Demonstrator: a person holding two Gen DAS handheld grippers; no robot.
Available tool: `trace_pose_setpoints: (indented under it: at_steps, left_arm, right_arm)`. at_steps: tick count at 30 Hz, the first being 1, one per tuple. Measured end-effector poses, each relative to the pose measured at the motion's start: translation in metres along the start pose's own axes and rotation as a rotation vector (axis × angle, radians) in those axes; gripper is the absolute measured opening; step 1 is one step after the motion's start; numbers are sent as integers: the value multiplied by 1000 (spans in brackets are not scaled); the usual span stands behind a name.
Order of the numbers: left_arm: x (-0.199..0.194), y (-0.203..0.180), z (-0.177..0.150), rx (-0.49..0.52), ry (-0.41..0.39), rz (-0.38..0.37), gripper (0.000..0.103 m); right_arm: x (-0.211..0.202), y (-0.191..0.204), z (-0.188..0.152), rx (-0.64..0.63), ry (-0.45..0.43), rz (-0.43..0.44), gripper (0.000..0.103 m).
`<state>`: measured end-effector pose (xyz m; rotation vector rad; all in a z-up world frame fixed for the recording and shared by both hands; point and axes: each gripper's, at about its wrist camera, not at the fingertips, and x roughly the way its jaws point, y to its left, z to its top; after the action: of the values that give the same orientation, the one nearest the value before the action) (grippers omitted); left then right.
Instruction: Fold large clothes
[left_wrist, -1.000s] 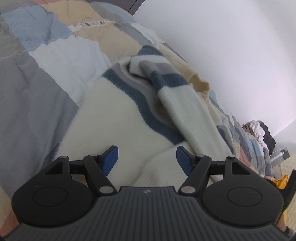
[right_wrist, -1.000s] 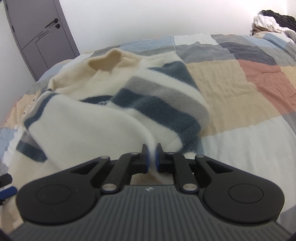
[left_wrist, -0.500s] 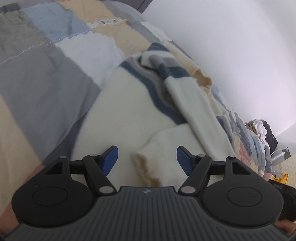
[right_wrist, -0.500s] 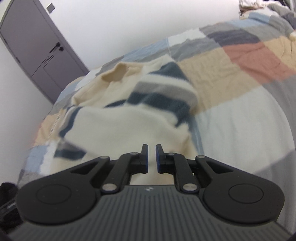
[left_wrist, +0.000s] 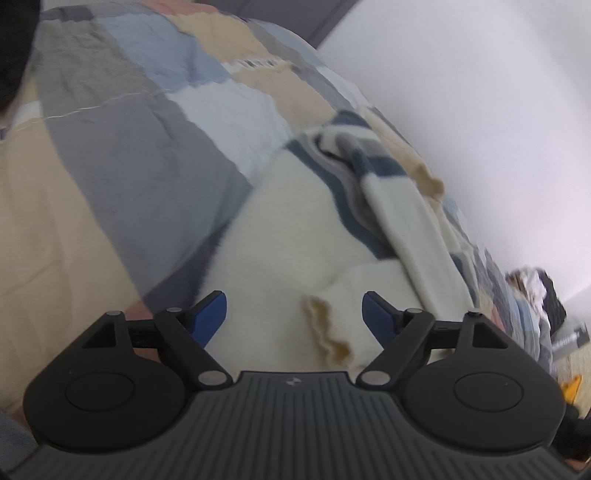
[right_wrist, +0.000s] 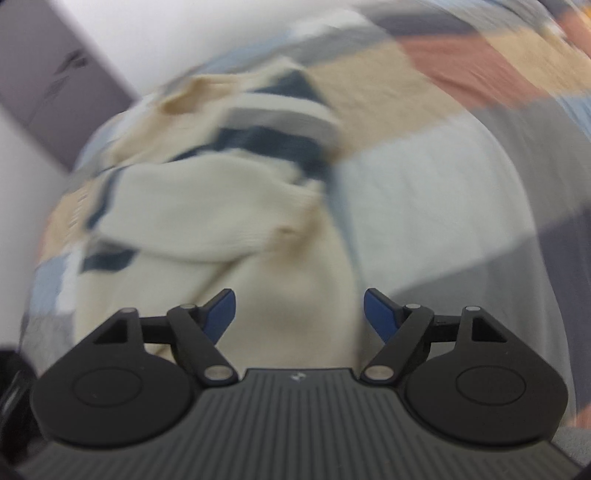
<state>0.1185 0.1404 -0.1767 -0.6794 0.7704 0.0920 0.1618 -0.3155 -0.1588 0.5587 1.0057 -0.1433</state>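
- Left wrist view: the cream sweater with blue and grey stripes lies on the bed, which is covered by a patchwork quilt of grey, beige, pale blue and white squares.
- Its long axis runs from just in front of the left gripper away toward the upper right, along the white wall.
- A sleeve is folded over the body and lies along the same diagonal; its striped part is at the far end.
- A tan-edged cuff or hem sits between the blue pads, which stand wide apart and hold nothing.
- A pile of other clothes lies at the far right end of the bed, well apart from the sweater.
- A dark shape fills the top left corner; what it is cannot be told.

- Right wrist view: this picture is blurred by motion.
- The sweater lies ahead of the right gripper and stretches toward the upper left, its tan collar at the far end.
- A folded sleeve crosses the body, with striped bands beyond it.
- The blue pads are spread wide over cream fabric and grip nothing.
- A grey door stands at the upper left beyond the bed.
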Motion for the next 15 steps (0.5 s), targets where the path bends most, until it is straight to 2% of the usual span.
trace_pose_setpoints:
  at_steps: [4,8,11,15]
  left_arm:
    - [9,18,3,-67,23,88,86]
    - [19,30,7,-121,33,143,86]
    - [30,34,7,-140,67,139,88]
    - [33,30,6,-119,69,145,88]
  right_arm:
    - [30,-15,2,116,91,-31,78]
    - [52,-8,-8,111,173,44,80]
    - [59,-1,-17,95,191,93,80]
    - [59,0,-22,107,221,186,80]
